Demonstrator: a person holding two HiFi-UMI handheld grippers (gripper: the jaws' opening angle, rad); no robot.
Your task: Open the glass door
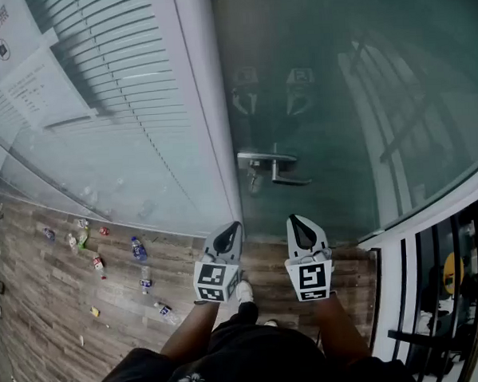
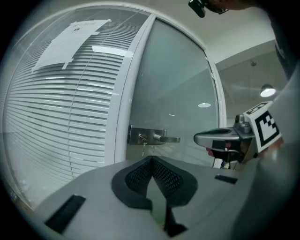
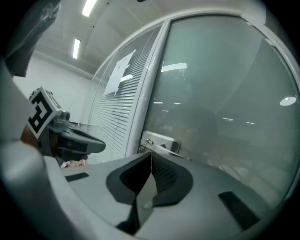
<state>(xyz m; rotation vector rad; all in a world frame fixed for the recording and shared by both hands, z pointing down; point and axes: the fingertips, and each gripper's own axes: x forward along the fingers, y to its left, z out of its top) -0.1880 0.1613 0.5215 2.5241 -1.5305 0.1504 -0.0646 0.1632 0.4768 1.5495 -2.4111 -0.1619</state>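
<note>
The frosted glass door (image 1: 338, 101) stands shut straight ahead, with a metal lever handle (image 1: 279, 166) and a key (image 1: 254, 181) hanging below the lock. My left gripper (image 1: 236, 225) and right gripper (image 1: 293, 218) are held side by side, level, a short way in front of the door and below the handle, touching nothing. Both have their jaws together with nothing between them. From the left gripper (image 2: 152, 160) the handle (image 2: 165, 138) lies just ahead, with the right gripper (image 2: 225, 138) beside it. Beyond the right gripper (image 3: 151, 154), the handle (image 3: 159, 144) peeks over its tip.
A white door post (image 1: 207, 108) borders the door on the left, beside a glass wall with blinds (image 1: 114, 89) and a paper notice (image 1: 25, 70). Several small bottles and scraps (image 1: 99, 261) litter the wooden floor at left. Dark furniture (image 1: 444, 295) stands behind glass at right.
</note>
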